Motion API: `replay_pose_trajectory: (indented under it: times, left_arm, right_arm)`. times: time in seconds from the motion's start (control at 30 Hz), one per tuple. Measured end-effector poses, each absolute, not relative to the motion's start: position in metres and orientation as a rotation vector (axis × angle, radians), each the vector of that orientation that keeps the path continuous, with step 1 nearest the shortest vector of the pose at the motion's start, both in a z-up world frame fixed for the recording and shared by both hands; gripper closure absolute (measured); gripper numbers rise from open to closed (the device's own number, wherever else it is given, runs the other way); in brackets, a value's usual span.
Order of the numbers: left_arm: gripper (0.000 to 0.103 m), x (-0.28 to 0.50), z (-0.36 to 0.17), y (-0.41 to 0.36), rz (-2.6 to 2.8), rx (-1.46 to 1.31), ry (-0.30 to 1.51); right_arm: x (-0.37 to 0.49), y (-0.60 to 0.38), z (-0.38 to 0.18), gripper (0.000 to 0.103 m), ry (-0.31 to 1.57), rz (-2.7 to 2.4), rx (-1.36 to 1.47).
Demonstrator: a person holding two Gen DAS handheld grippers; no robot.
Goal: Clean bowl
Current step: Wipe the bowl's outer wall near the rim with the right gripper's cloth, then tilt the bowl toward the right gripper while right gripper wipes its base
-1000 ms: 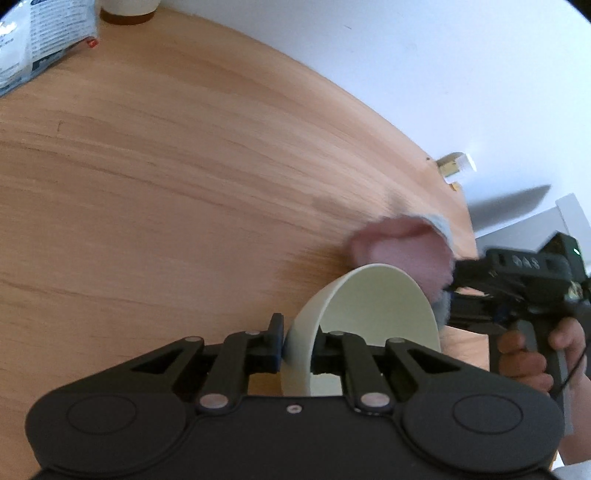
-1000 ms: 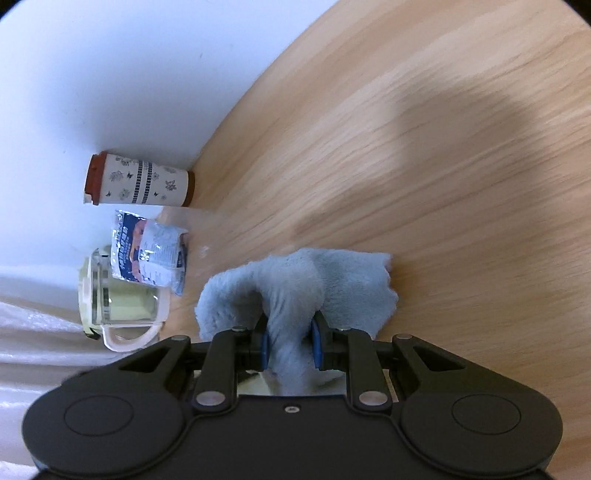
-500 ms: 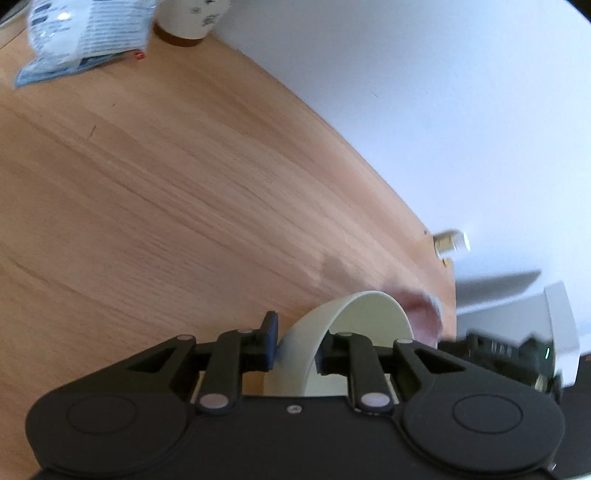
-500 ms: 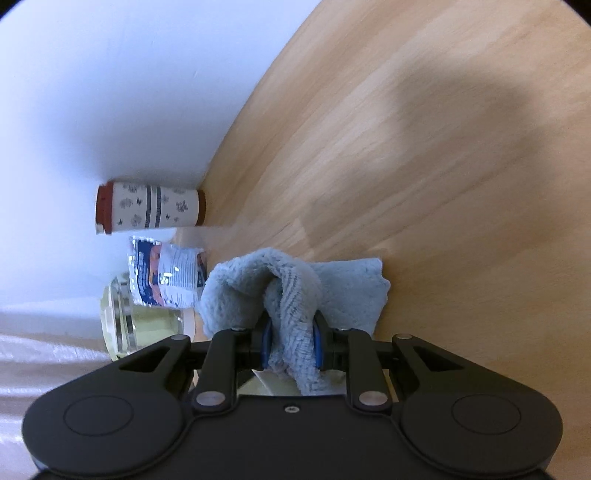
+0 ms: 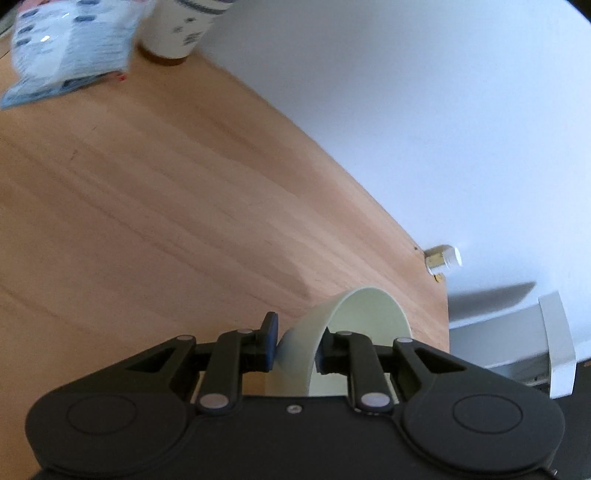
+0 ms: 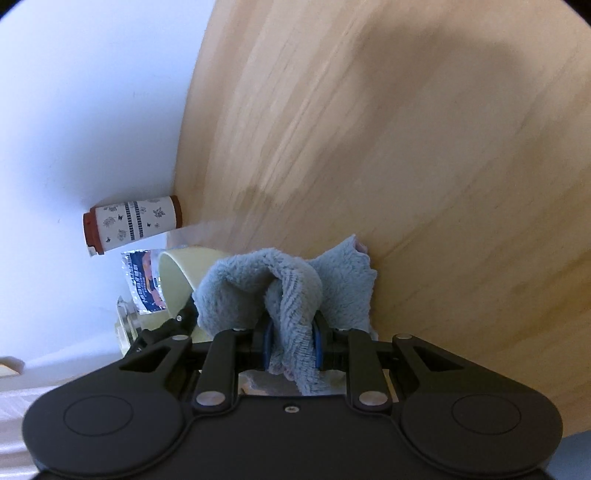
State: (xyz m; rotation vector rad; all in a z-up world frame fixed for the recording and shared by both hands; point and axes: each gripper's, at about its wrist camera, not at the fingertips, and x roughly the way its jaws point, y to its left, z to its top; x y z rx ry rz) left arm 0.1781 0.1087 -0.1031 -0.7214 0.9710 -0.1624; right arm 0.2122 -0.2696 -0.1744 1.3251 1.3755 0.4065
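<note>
My left gripper (image 5: 295, 343) is shut on the wall of a pale green bowl (image 5: 364, 314), which it holds tilted on edge above the wooden table (image 5: 166, 206). In the right wrist view the same bowl (image 6: 181, 280) shows at the lower left, with the left gripper's black fingers (image 6: 184, 314) at its rim. My right gripper (image 6: 291, 347) is shut on a bunched blue-grey cloth (image 6: 284, 284) with a pink underside. The cloth hangs just right of the bowl, outside it. The left wrist view shows no cloth.
A patterned paper cup (image 6: 133, 225) (image 5: 184, 29) with a brown lid stands by the white wall. A printed plastic packet (image 5: 70, 51) (image 6: 142, 280) lies beside it, and part of a glass jug (image 6: 127, 325) shows below. A small fitting (image 5: 443, 258) sits at the table's far corner, with a white ledge (image 5: 554, 343) beyond.
The cloth and right gripper have left the bowl's far rim and the left wrist view. The left gripper tipped upward with the bowl. The right gripper rolled; the bowl now shows at its left.
</note>
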Motion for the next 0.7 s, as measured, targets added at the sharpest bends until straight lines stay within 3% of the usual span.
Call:
replay_pose_trajectory:
  times: [0.23, 0.7]
  left_arm:
    - [0.087, 0.180, -0.092, 0.102, -0.211, -0.598, 0.954]
    - [0.088, 0.191, -0.082, 0.082, -0.254, -0.441, 0.980]
  right_arm:
    - [0.231, -0.276, -0.158, 0.079, 1.321, 0.383, 1.257]
    - [0.275, -0.260, -0.113, 0.079, 1.284, 0.455, 0.797]
